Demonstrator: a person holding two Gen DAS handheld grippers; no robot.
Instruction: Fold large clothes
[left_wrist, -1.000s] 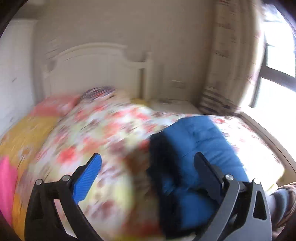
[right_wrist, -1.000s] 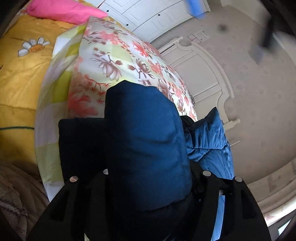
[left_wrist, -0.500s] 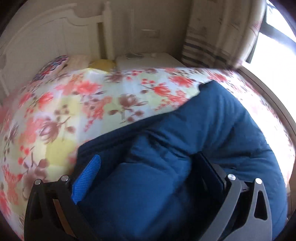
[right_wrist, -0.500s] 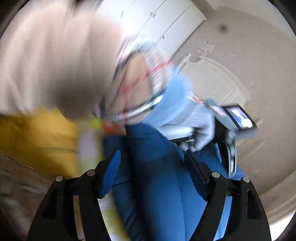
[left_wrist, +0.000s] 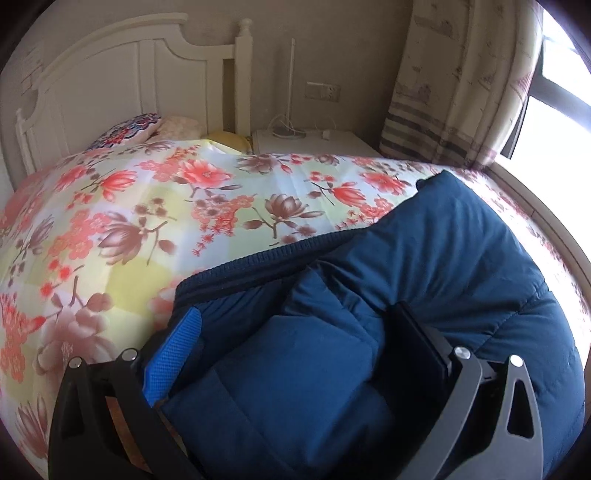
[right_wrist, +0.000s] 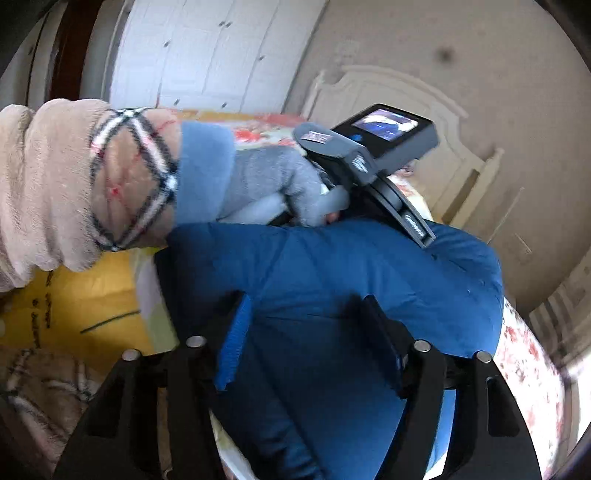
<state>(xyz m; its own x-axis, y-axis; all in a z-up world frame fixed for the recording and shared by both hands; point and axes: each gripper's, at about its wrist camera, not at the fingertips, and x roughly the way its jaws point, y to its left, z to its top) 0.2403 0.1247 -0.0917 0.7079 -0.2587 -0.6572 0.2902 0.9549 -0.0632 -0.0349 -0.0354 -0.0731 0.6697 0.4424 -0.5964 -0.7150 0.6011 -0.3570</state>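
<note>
A puffy blue jacket (left_wrist: 461, 266) lies bunched on the floral bedspread (left_wrist: 184, 206), its dark ribbed hem toward the headboard. My left gripper (left_wrist: 295, 332) stands open low over it, with a thick fold bulging between the blue pad (left_wrist: 177, 354) and the black finger (left_wrist: 417, 339). In the right wrist view the jacket (right_wrist: 351, 266) fills the middle. My right gripper (right_wrist: 306, 332) is closing its jaws on a fold of it, and the cloth meets both pads. A gloved hand (right_wrist: 273, 184) holds the left gripper's body just beyond; its fingers are hidden behind the jacket.
A white headboard (left_wrist: 147, 74) and a white nightstand (left_wrist: 317, 144) stand at the far end, a curtain (left_wrist: 454, 85) and window to the right. Small pillows (left_wrist: 129, 129) lie by the headboard. A yellow quilt (right_wrist: 85, 295) and a plaid blanket (right_wrist: 44, 387) lie at the left.
My left gripper came down from over the bedspread onto the jacket. The right gripper rolled and rose slightly; the gloved hand with the left gripper came into its view.
</note>
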